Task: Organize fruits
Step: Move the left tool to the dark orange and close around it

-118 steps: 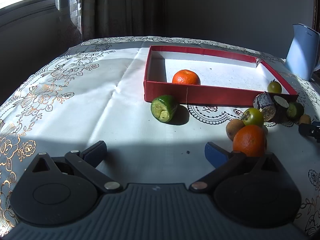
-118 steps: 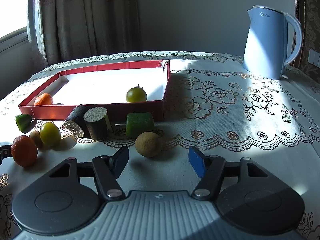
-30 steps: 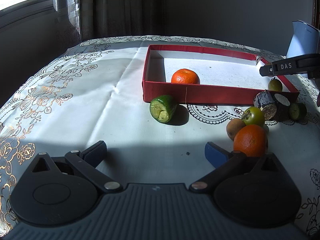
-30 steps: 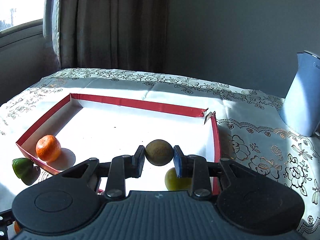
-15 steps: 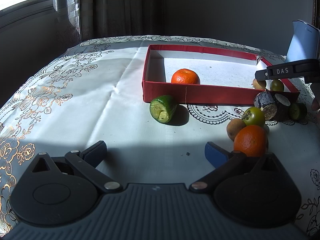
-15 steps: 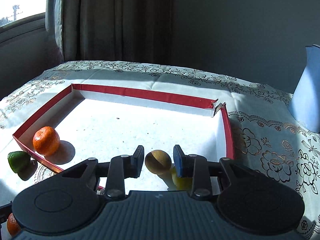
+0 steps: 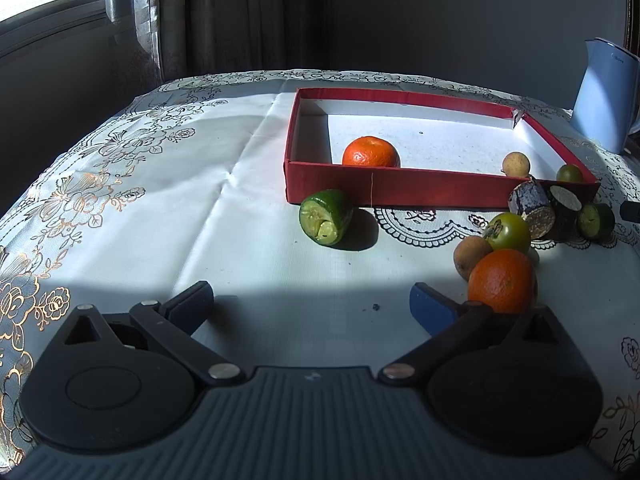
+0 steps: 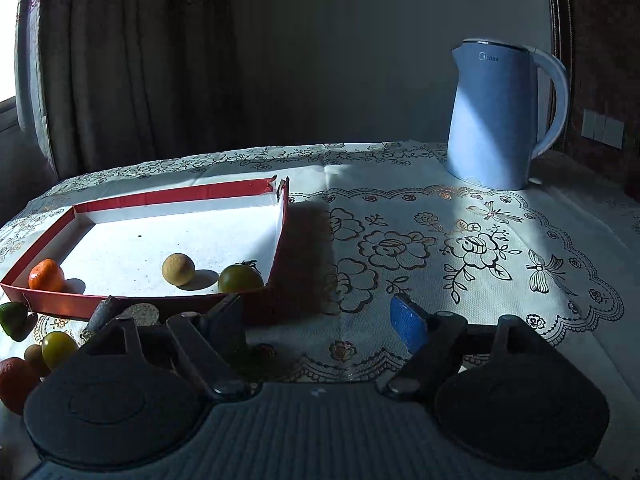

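Observation:
A red tray (image 7: 400, 192) (image 8: 280, 240) with a white floor holds an orange (image 7: 371, 152) (image 8: 46, 275), a tan round fruit (image 7: 516, 164) (image 8: 178, 269) and a green tomato (image 7: 570, 173) (image 8: 240, 279). On the cloth in front of the tray lie a cut green fruit (image 7: 326, 222), a second orange (image 7: 502, 281), a brown fruit (image 7: 470, 256), a green tomato (image 7: 507, 232), dark cut pieces (image 7: 536, 208) and a green piece (image 7: 596, 220). My left gripper (image 7: 312, 306) is open and empty above the cloth. My right gripper (image 8: 316, 320) is open and empty, right of the tray's near corner.
A pale blue electric kettle (image 8: 500, 116) (image 7: 604, 92) stands at the back right of the table. The flowered tablecloth (image 8: 440, 248) covers the table. Curtains and a window are behind, at the left.
My right gripper let go of the tan fruit in the tray, opened wide, and drew back to the right out of the tray. My left gripper has not moved.

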Available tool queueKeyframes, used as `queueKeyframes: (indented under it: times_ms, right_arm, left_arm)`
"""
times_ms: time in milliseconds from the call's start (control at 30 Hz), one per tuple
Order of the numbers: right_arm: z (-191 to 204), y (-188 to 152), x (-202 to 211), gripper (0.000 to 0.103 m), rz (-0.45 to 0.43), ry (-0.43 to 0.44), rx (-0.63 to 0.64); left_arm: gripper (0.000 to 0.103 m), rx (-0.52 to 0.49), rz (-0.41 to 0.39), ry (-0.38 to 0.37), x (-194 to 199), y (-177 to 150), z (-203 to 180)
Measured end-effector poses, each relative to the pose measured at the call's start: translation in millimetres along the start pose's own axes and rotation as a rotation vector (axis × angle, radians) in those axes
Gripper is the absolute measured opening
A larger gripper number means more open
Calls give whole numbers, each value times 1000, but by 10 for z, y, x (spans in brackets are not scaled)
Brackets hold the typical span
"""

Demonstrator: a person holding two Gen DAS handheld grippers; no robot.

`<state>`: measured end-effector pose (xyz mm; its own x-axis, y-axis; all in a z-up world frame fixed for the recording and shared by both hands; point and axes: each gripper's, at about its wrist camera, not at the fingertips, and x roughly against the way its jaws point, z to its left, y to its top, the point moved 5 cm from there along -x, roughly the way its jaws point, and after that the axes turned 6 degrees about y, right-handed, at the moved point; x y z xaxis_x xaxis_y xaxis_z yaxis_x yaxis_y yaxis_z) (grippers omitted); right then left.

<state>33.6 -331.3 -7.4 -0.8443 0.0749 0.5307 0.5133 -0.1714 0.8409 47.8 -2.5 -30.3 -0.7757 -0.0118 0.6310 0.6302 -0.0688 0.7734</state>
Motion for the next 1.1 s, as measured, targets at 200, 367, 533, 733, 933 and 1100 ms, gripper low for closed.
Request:
queueKeyframes:
  times_ms: [200, 367, 533, 733, 933, 1100]
  right_arm:
    - [-209, -176, -50, 82, 43, 1, -80]
    - [-184, -198, -85, 88, 67, 9, -81]
    - [-195, -205, -79, 89, 65, 23, -89]
    - [-196, -202, -79, 91, 67, 32, -91]
    - [-203, -202, -76, 92, 65, 38, -96]
    - [-198, -199, -77, 93, 64, 41, -97]
  left_arm:
    - [103, 13, -23, -16, 50, -9, 27]
    - [103, -4, -111, -10, 225, -12, 6]
    - [85, -92, -165, -20, 401, -46, -182]
    - [67, -73, -196, -108, 625, 9, -349]
    - [81, -52, -251, -178, 810, 106, -518]
    - [81, -95, -220, -190, 711, 93, -729]
